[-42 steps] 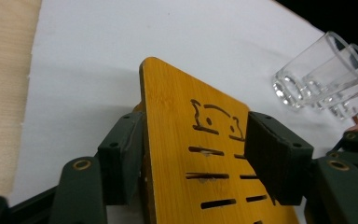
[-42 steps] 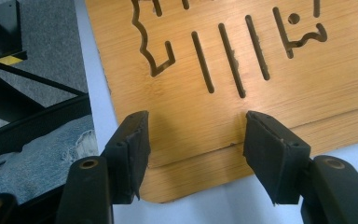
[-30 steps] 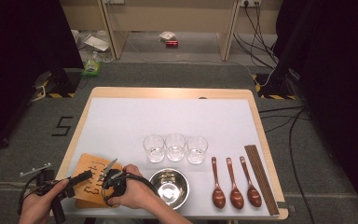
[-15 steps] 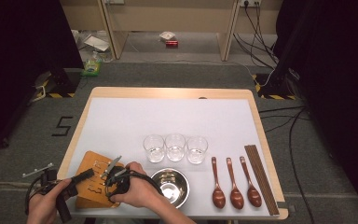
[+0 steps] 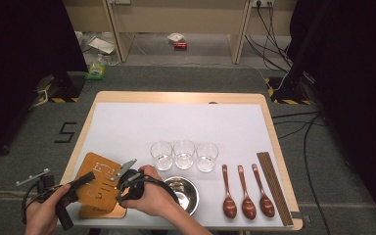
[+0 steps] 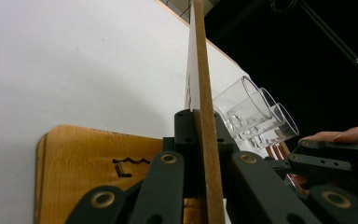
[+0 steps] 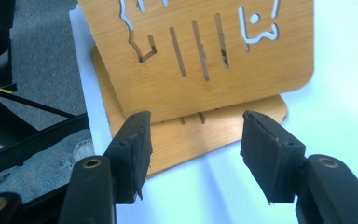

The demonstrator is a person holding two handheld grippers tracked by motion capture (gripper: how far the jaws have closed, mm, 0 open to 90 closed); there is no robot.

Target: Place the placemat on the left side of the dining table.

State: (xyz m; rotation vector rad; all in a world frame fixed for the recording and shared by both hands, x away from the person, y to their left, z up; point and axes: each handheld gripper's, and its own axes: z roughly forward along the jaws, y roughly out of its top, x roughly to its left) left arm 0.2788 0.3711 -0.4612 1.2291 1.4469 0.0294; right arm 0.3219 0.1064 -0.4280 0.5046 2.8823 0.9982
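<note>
Left gripper (image 5: 85,179) jaws just closed onto upper board (image 5: 99,181), pads now clamping its edge; board was flat on lower board (image 5: 108,212), now tilted up off it; right gripper (image 7: 193,140) backed off slightly from board, jaws apart, nothing between them.

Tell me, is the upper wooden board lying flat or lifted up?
Lifted. The left gripper is shut on the upper wooden board, holding it tilted above the lower board, which lies flat on the table.
</note>
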